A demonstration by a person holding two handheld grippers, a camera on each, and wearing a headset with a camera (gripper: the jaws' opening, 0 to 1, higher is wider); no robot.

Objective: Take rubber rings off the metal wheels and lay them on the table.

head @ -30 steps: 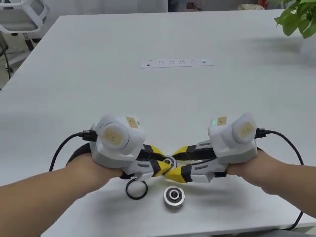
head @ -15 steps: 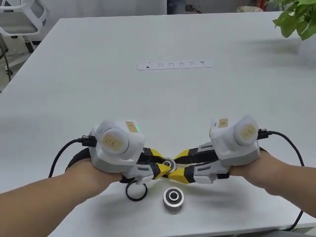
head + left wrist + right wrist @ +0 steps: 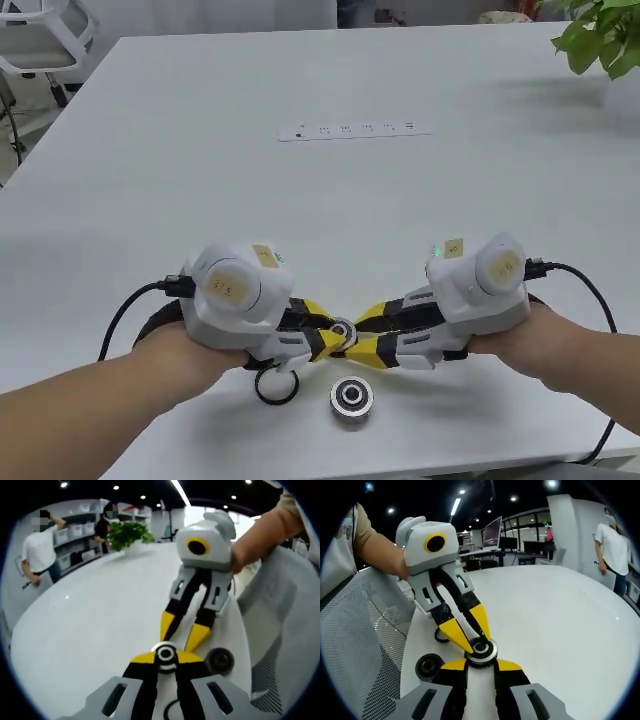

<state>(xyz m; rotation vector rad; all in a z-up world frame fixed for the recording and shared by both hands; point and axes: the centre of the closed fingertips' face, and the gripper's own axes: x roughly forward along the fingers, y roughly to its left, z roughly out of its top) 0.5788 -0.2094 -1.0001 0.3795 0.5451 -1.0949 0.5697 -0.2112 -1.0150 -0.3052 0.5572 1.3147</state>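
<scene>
Where the two grippers meet over the near edge of the white tabletop (image 3: 200,180), a small round silver metal wheel (image 3: 341,331) sits between their yellow tips. The left gripper (image 3: 324,340) comes in from the left and the right gripper (image 3: 359,338) from the right, so the two pairs of fingers point at each other with the wheel at the joint.

In the left gripper view that gripper's own fingers (image 3: 144,658) are drawn in on either side of the wheel, pinching it at its lower rim. The opposite fingers come down from above, narrowly parted, their tips against its upper rim. The right gripper view shows the same pinch from the other end: its fingers (image 3: 508,665) are closed on the wheel from below. Whether this wheel carries a rubber ring I cannot tell.

A loose black rubber ring (image 3: 275,385) lies flat on the tabletop just below the left gripper, apart from the fingers. Beside it to the right, directly under the held wheel, a second silver metal wheel with a dark rim (image 3: 351,396) rests on the tabletop, touched by neither gripper.
</scene>
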